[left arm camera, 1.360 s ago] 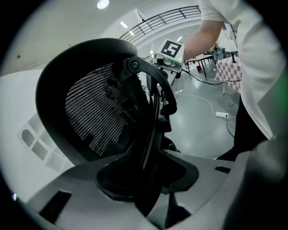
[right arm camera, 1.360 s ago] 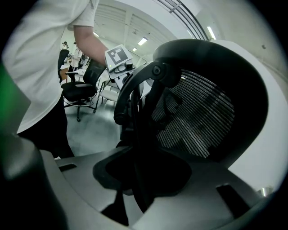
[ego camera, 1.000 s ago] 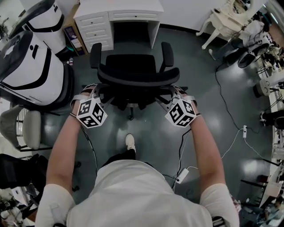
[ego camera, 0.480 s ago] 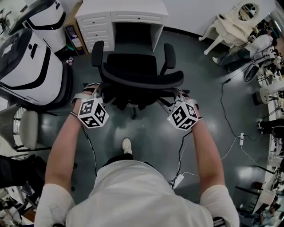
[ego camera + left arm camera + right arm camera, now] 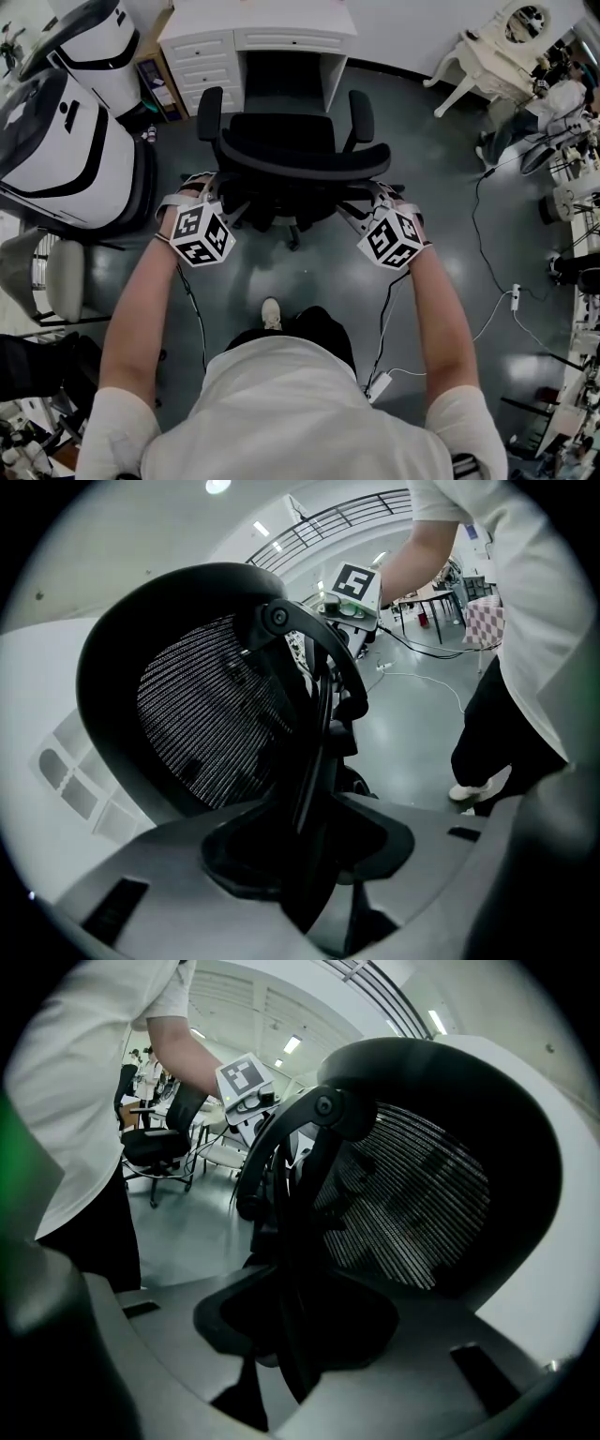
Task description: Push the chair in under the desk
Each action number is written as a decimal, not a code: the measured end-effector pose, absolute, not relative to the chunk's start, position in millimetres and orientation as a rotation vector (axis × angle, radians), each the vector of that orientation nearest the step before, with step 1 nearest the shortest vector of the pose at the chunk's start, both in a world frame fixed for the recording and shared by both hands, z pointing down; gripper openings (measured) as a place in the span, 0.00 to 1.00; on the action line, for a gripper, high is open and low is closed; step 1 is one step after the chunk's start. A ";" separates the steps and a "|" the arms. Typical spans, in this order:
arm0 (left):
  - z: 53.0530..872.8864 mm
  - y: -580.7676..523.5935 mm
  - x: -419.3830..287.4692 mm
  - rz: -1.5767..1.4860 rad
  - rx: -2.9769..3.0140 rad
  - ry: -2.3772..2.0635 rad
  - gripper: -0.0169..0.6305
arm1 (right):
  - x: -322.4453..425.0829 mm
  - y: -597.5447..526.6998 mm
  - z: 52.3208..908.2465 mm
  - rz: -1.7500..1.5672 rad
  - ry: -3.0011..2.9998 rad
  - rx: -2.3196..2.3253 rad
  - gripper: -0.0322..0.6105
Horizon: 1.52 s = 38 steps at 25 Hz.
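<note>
1. Left gripper (image 5: 211, 187): its marker cube (image 5: 199, 235), at 9 o'clock in your head view, carries black-and-white square code patterns, no letters or digits.
2. Right gripper (image 5: 375, 192): its marker cube (image 5: 392, 239), at 3 o'clock, shows the same kind of pattern.
3. One patterned cube face appears at 1 o'clock in the left gripper view and at 11 o'clock in the right gripper view.
4. You can read no words, numbers or brands on the chair (image 5: 281, 141) or the desk (image 5: 258, 19).

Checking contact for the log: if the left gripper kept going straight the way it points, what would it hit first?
The office chair's backrest frame: the left gripper holds it between its jaws, so there is no free travel ahead.
</note>
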<state>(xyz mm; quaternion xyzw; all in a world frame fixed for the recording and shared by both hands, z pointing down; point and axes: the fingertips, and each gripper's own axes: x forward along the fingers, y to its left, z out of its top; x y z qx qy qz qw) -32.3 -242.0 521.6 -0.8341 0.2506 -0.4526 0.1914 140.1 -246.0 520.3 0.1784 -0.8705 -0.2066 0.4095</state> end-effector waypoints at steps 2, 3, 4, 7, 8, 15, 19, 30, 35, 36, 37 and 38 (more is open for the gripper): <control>519.2 -250.3 -29.9 -1.270 -2.338 0.708 0.27 | 142.6 -254.2 518.2 -0.520 -2.193 0.450 0.26; 518.7 -254.3 -29.0 -1.268 -2.336 0.712 0.28 | 143.4 -258.0 517.6 -0.522 -2.194 0.450 0.26; 518.8 -258.0 -28.1 -1.266 -2.335 0.717 0.28 | 144.2 -261.7 517.7 -0.523 -2.195 0.450 0.26; 520.5 -271.6 -25.6 -1.270 -2.341 0.724 0.28 | 146.7 -275.8 519.7 -0.526 -2.196 0.445 0.25; 521.1 -276.7 -24.8 -1.276 -2.344 0.725 0.28 | 147.4 -281.3 520.3 -0.529 -2.197 0.443 0.26; 520.0 -307.0 -13.4 -1.306 -2.352 0.744 0.28 | 158.2 -314.3 519.9 -0.529 -2.205 0.412 0.25; 520.2 -322.3 -6.4 -1.314 -2.356 0.751 0.27 | 164.8 -330.8 519.0 -0.525 -2.208 0.399 0.25; 519.9 -363.5 -2.7 -1.336 -2.374 0.768 0.27 | 168.7 -372.9 518.9 -0.510 -2.215 0.374 0.25; 520.2 -382.9 -6.3 -1.353 -2.383 0.788 0.28 | 165.1 -391.4 518.8 -0.536 -2.211 0.378 0.25; 520.3 -386.8 -7.5 -1.357 -2.384 0.793 0.28 | 163.9 -395.6 519.0 -0.541 -2.212 0.378 0.25; 520.2 -390.7 -7.9 -1.360 -2.385 0.794 0.28 | 163.4 -399.6 519.3 -0.545 -2.213 0.378 0.25; 520.3 -394.4 -8.0 -1.361 -2.385 0.794 0.28 | 163.2 -403.4 519.7 -0.546 -2.213 0.377 0.25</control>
